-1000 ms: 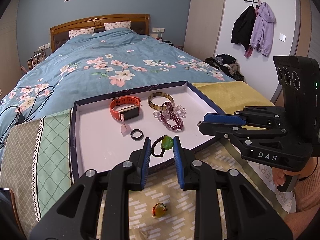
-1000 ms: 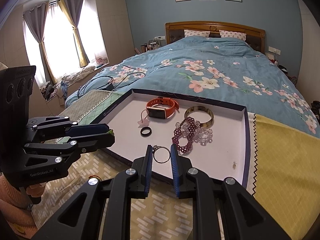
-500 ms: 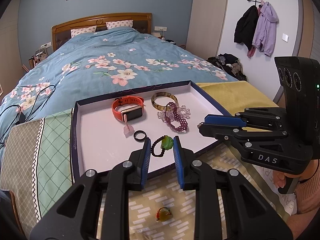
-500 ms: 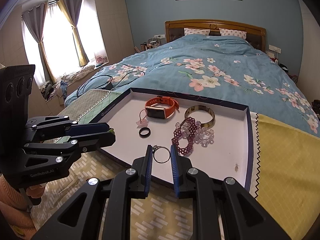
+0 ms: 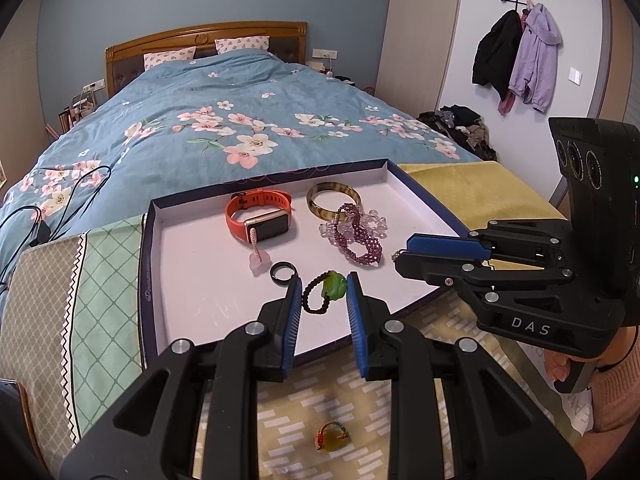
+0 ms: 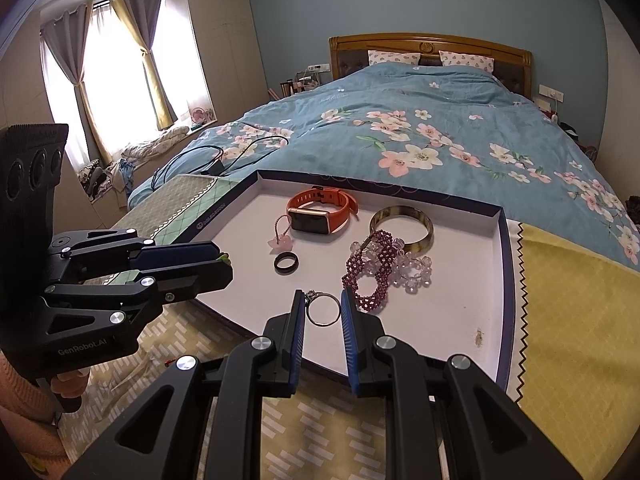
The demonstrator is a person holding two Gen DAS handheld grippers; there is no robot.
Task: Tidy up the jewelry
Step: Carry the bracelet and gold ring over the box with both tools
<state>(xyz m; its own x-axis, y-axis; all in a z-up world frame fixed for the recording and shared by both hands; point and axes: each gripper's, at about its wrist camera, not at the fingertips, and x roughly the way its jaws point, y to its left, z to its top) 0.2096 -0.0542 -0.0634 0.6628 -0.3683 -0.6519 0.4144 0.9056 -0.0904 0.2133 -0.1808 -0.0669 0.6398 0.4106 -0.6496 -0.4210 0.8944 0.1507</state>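
Both grippers loaded: left gripper (image 5: pixel 323 292) pinches green-stone bracelet (image 5: pixel 326 289), right gripper (image 6: pixel 322 307) silver ring (image 6: pixel 322 309)

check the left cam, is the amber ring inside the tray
No, the amber ring lies on the patterned cloth outside the tray, below the left gripper.
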